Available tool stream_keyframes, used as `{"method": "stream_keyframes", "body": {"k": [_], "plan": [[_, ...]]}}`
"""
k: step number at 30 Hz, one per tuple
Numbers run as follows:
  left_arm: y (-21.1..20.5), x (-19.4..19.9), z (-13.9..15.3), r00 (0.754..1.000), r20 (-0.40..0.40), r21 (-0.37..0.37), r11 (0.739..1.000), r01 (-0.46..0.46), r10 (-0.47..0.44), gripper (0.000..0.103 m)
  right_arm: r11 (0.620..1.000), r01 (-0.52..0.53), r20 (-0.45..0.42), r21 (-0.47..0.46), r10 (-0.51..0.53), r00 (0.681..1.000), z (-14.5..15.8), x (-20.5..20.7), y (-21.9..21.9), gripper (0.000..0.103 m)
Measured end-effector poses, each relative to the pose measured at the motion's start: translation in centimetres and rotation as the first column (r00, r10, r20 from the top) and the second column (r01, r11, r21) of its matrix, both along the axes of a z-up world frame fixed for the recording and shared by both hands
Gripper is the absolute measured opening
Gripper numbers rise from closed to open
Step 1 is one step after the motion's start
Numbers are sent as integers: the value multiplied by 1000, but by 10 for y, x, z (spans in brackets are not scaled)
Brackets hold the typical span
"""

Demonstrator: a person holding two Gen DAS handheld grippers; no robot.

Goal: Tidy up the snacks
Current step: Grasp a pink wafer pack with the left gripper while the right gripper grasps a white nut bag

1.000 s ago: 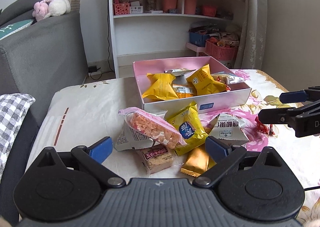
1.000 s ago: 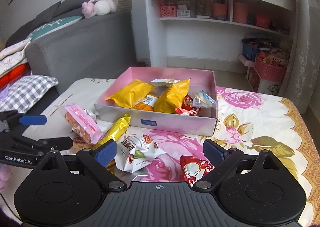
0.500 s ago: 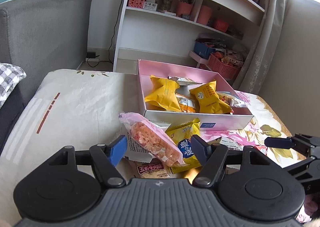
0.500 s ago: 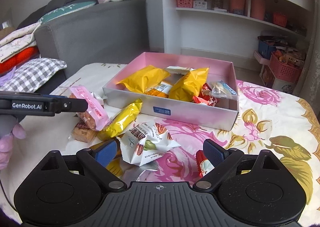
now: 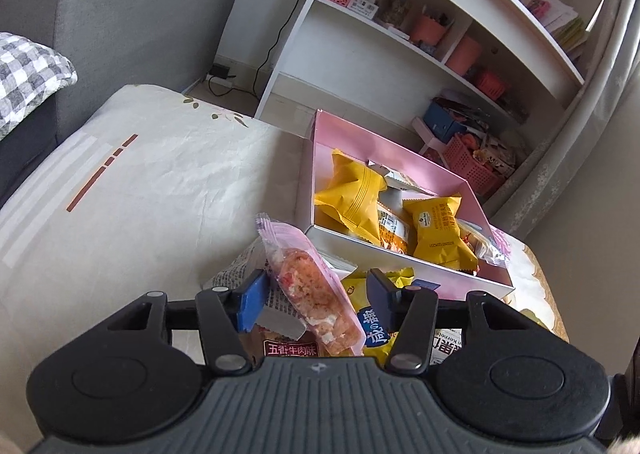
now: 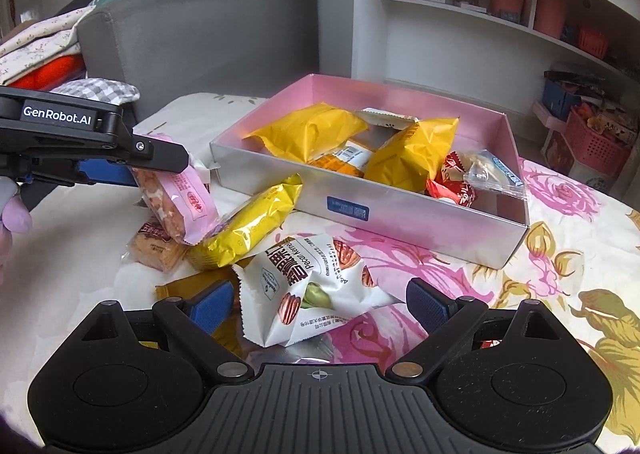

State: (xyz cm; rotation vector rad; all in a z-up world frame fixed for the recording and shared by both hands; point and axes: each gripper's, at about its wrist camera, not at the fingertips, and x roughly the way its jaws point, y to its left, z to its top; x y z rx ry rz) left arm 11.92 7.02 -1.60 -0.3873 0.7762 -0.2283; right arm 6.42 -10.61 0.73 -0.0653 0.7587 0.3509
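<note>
Lying between the left gripper [image 5: 314, 296]'s half-open jaws, seemingly ungripped: the pink snack packet [image 5: 310, 286].

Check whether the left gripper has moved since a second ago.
Yes. The left gripper has advanced toward the pink box and closed in around the pink snack packet, fingers narrower but still apart.

Left wrist view low and close over the snack pile, tilted, pink box [image 5: 394, 158] beyond its fingers, right wrist view from the opposite side, same pink box [image 6: 372, 210] ahead, both sharing the pink snack packet [image 5: 310, 294] [image 6: 176, 198]
</note>
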Motion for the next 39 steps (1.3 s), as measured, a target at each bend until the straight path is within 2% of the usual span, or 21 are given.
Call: {"method": "stream_keyframes", "body": {"k": [6, 10, 16, 21, 30, 39], "plan": [[3, 1, 0, 1000, -12, -1, 1000, -26, 26, 37, 1000, 8, -13, 14, -8, 1000, -7, 7, -1, 95], [6, 1, 0, 999, -25, -9, 999, -48, 47, 36, 1000, 10, -10, 29, -10, 1000, -9, 8, 0, 95], [5, 0, 2, 999, -29, -26, 999, -39, 38, 29, 1000, 7, 13, 15, -7, 1000, -8, 6, 4, 91], [3, -2, 7, 1000, -15, -45, 999, -18, 17, 21, 1000, -5, 43, 9, 5, 999, -4, 3, 5, 76], [4, -4, 12, 1000, -3, -57, 998, -14, 13, 20, 999, -19, 45, 30, 18, 999, 3, 1, 3, 60], [7, -7, 19, 1000, 18, -77, 997, -17, 18, 20, 997, 6, 36, 81, -9, 999, 11, 1, -9, 56]]}}
